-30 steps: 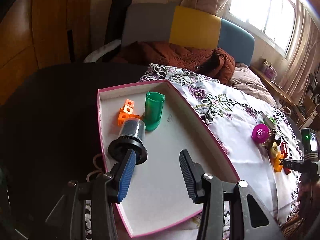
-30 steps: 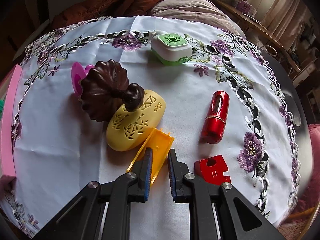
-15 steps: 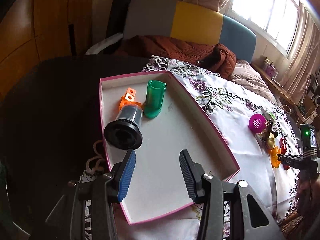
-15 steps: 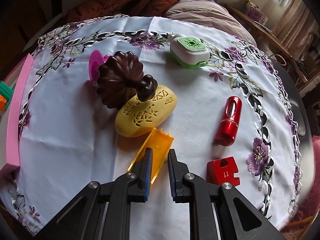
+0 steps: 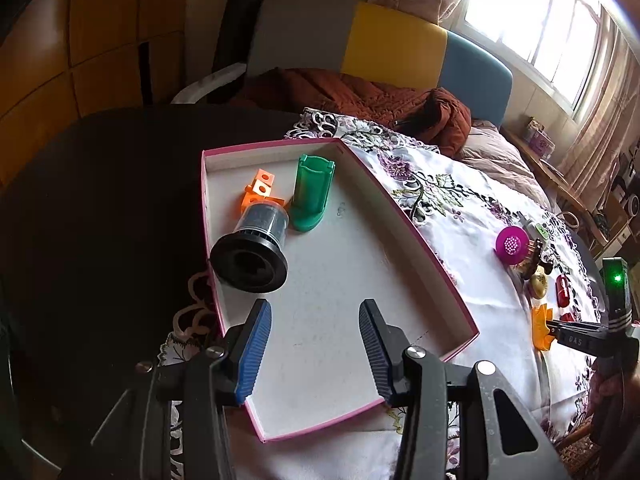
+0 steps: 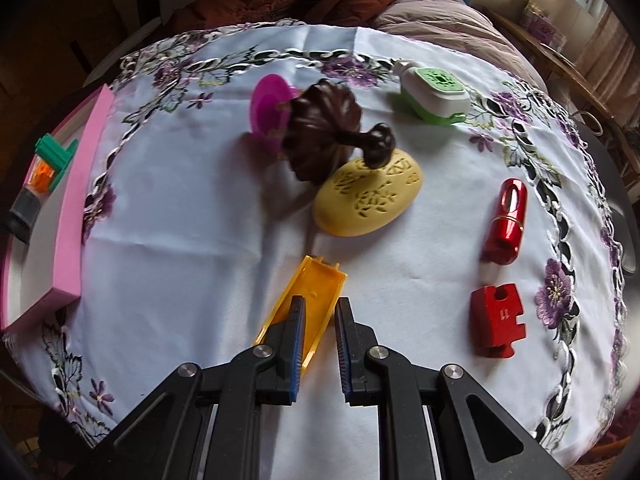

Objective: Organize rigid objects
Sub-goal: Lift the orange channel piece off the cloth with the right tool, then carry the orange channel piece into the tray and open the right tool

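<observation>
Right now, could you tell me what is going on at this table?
A person with a gripper in each hand is sorting small rigid objects into a pink-edged box. The right gripper is closing on one wall of an orange trough-shaped piece on the floral tablecloth. The left gripper hangs open and empty over the box, which already holds a green holder, an orange block and a black-capped cylinder.

A yellow-orange open trough piece (image 6: 308, 312) lies lengthwise on the flowered cloth, pinched at its near end.
</observation>
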Demonstrator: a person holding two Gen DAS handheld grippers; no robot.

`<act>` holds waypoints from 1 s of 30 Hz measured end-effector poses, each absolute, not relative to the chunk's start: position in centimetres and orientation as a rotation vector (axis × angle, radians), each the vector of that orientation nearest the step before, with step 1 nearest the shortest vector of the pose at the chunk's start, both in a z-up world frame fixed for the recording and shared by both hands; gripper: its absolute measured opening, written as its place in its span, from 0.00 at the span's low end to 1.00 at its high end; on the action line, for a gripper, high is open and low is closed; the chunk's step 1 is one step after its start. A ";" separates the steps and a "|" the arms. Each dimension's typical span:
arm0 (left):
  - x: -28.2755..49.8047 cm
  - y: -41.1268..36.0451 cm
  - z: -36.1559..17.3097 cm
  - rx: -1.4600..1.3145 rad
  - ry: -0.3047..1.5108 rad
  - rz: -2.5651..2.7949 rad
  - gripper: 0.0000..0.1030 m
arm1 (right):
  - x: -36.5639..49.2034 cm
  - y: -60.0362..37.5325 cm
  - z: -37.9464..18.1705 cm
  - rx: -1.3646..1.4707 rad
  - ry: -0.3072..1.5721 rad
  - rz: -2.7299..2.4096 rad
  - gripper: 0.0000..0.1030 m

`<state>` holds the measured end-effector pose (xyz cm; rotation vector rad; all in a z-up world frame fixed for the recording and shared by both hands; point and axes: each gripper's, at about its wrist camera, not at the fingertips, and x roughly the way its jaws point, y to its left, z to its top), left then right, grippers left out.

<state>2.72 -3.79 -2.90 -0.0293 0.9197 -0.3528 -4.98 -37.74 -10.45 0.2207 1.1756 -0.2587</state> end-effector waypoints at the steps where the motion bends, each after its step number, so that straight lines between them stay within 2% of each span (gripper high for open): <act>1: 2.7 -3.7 -2.9 -0.031 0.921 -0.353 0.45 | -5.0 -37.5 -10.5 0.228 1.172 -0.246 0.12; 5: 2.7 -3.5 -3.0 -0.036 0.926 -0.349 0.45 | -4.9 -36.3 -10.5 0.216 1.156 -0.229 0.10; 7: 2.6 -3.3 -2.9 -0.041 0.927 -0.349 0.45 | -4.8 -36.3 -10.5 0.232 1.149 -0.225 0.03; 17: 2.6 -2.8 -2.7 -0.062 0.918 -0.351 0.45 | -5.7 -36.9 -10.2 0.346 1.102 -0.176 0.02; 30: 2.6 -1.9 -3.1 -0.072 0.923 -0.328 0.45 | -4.2 -33.1 -8.3 0.306 1.055 -0.076 0.02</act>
